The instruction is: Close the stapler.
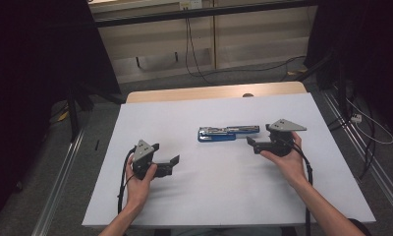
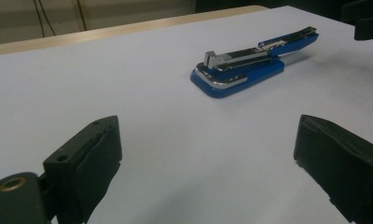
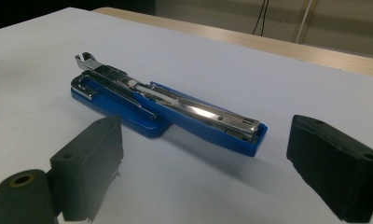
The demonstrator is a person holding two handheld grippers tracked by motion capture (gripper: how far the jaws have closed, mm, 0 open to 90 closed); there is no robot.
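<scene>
No readable writing shows on blue stapler [image 3: 175, 109] lying opened flat.

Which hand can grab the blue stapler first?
Probably the right. The right gripper sits just beside the stapler, jaws open and aimed at its near end. The left gripper is open too, but farther off across bare table.

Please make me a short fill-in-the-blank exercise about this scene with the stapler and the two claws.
1. The stapler on the white table is mostly ____ in colour.
2. In the high view, the stapler lies nearer to the ____ claw.
3. The jaws of the left claw stand ____, with nothing between them.

Missing words: blue; right; open
</scene>
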